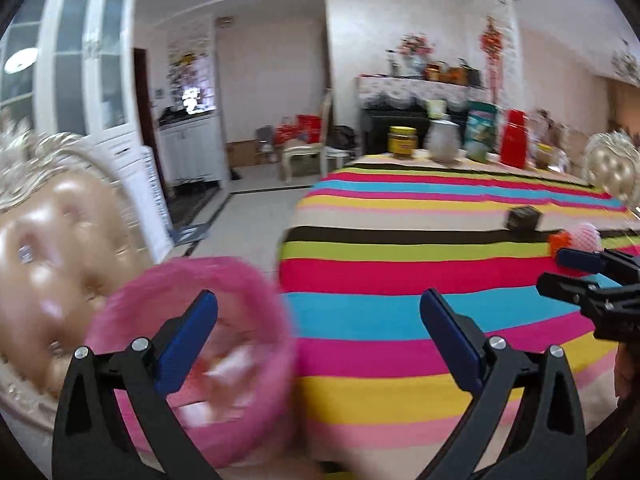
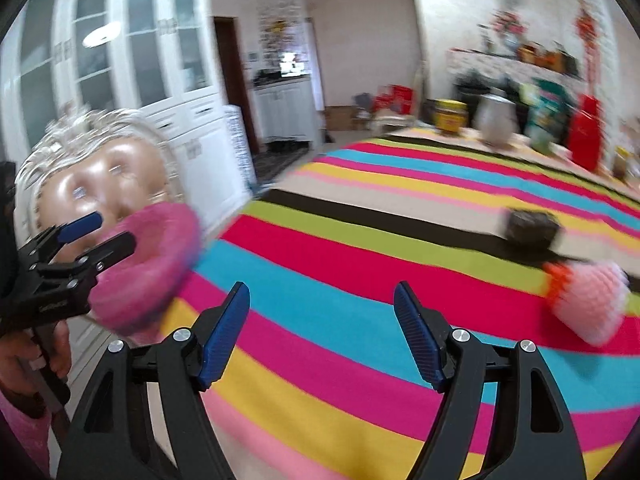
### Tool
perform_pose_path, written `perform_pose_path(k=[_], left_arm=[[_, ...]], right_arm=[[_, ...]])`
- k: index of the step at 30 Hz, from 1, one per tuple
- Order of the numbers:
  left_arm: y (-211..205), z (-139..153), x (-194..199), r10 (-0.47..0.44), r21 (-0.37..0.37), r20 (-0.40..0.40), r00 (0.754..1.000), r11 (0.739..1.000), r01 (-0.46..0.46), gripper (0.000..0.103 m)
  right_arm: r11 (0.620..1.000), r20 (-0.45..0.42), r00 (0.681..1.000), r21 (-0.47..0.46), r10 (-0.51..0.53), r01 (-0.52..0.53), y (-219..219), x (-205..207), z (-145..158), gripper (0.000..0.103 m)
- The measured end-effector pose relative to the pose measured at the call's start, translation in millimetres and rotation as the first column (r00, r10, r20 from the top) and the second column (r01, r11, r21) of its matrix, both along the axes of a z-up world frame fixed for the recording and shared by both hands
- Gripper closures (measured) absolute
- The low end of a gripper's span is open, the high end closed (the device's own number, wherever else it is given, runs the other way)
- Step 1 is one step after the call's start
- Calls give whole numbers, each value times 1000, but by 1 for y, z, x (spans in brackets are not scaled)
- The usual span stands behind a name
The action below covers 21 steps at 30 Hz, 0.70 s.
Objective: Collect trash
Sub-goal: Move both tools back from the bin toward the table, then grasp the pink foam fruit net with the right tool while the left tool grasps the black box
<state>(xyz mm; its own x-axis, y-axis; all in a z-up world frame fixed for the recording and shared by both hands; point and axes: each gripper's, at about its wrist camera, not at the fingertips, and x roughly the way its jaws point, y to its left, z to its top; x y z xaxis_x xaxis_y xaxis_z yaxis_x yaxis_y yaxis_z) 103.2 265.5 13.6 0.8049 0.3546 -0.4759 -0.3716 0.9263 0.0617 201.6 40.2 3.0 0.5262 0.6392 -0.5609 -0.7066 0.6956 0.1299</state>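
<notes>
both my grippers, left (image 1: pixel 319 332) and right (image 2: pixel 322 332), gape empty; pink basket (image 1: pixel 224 280) lower left, foam net (image 2: pixel 592 304) right.

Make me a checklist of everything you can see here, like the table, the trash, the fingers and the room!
Surface: table under a striped cloth.
Job's things: pink basket at the table's left edge; pink foam net, orange scrap and dark wad on the cloth.
Clutter: yellow jar, kettle, green bag, red flask at the far end.
Grippers: left gripper and right gripper open, fingers empty.
Cables: nothing seen.
Surroundings: white cabinet, padded chair, doorway.
</notes>
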Motion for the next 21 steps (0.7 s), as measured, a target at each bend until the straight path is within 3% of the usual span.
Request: perform_pose_path(k=[11,13,17,21], left_arm=[[-109,-15,93,-193,-103,-38,980,977,189,5],[-132,-19,110,-201,-79,-55,978,977,196,5],[-159,-24,132,-248,-118,-58,967,964,240,5],[-175,-29,148,-267,-111,-79,961,960,257,5]], right_arm=[[963,-28,962,-24,-270,269,-145,61,-16,29],[951,-40,950,-32,-310,308,-161,74,-20,29],[928,-77,925,-38,-372,370,-184,107,-28,29],[931,-123,923,-37,-365,363,-191,130,-35,29]])
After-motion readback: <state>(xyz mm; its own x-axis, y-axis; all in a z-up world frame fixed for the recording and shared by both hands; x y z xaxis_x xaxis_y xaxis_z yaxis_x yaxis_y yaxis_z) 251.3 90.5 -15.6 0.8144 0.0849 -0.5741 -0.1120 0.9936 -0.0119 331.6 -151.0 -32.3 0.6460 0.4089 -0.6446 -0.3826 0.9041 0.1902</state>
